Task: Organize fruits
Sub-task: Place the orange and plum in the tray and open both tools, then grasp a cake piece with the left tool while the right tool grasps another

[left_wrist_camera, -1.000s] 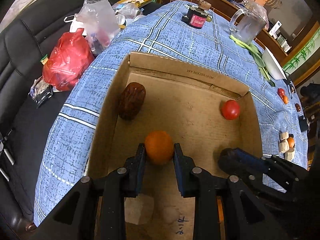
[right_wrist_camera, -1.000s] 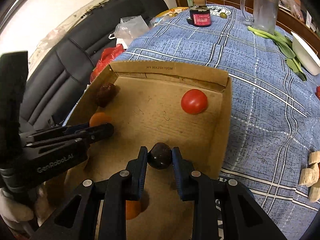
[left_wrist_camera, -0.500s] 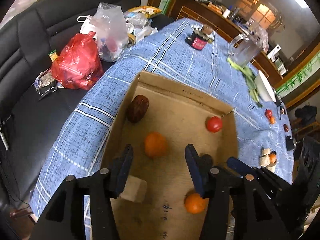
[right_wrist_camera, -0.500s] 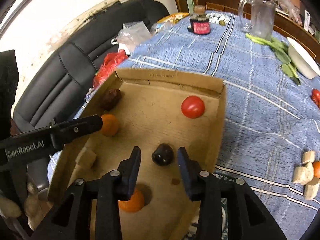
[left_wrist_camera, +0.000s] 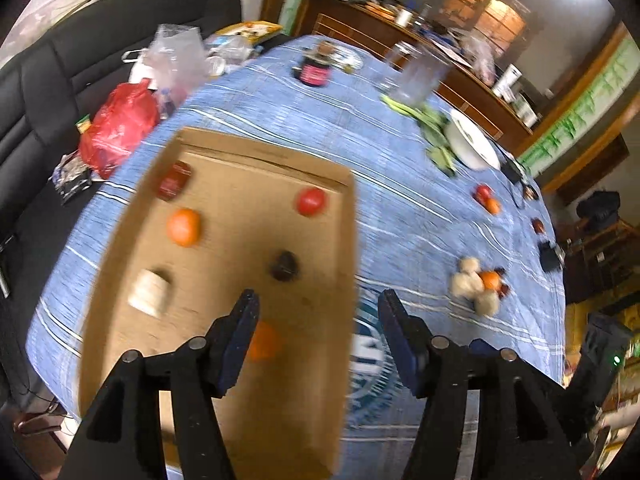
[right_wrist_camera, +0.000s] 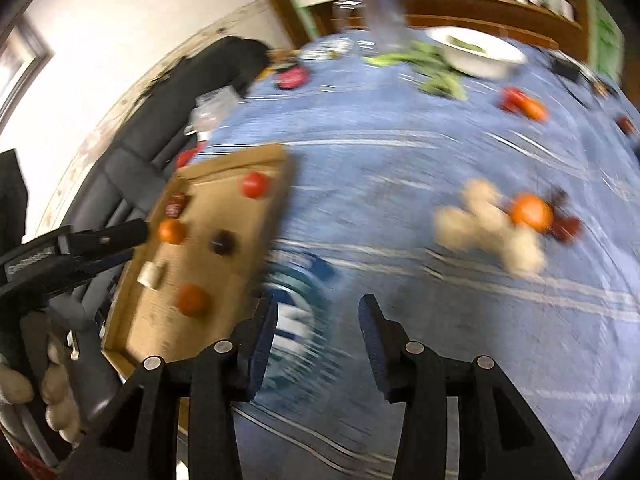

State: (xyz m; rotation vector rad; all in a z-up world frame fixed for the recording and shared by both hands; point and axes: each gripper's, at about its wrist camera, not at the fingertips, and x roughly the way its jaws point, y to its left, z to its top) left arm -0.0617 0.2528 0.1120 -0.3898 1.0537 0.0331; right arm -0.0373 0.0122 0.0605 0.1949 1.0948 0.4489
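Note:
A shallow cardboard box point(left_wrist_camera: 224, 148) point(right_wrist_camera: 276, 200) lies on the blue tablecloth. In it are an orange point(left_wrist_camera: 184, 227) point(right_wrist_camera: 172, 231), a second orange point(left_wrist_camera: 264, 346) point(right_wrist_camera: 193, 300), a red tomato point(left_wrist_camera: 311, 201) point(right_wrist_camera: 255, 185), a dark round fruit point(left_wrist_camera: 284, 266) point(right_wrist_camera: 223, 242), a dark red fruit point(left_wrist_camera: 174, 180) and a pale block point(left_wrist_camera: 150, 294). My left gripper point(left_wrist_camera: 318, 312) is open and empty above the box's near right edge. My right gripper point(right_wrist_camera: 318, 316) is open and empty over the cloth, right of the box. A pile of pale pieces with an orange point(right_wrist_camera: 530, 210) point(left_wrist_camera: 490, 279) lies further right.
A red fruit and an orange one point(left_wrist_camera: 486, 198) point(right_wrist_camera: 520, 102) lie far right. A white bowl point(right_wrist_camera: 476, 54), green vegetables point(left_wrist_camera: 434, 124), a glass jug point(left_wrist_camera: 416, 80) and a dark jar point(left_wrist_camera: 314, 72) stand at the back. A black sofa with bags point(left_wrist_camera: 120, 128) is at the left.
Both grippers opened, let go of the orange and the dark fruit in the box, and pulled back and to the right. The views are blurred by the motion.

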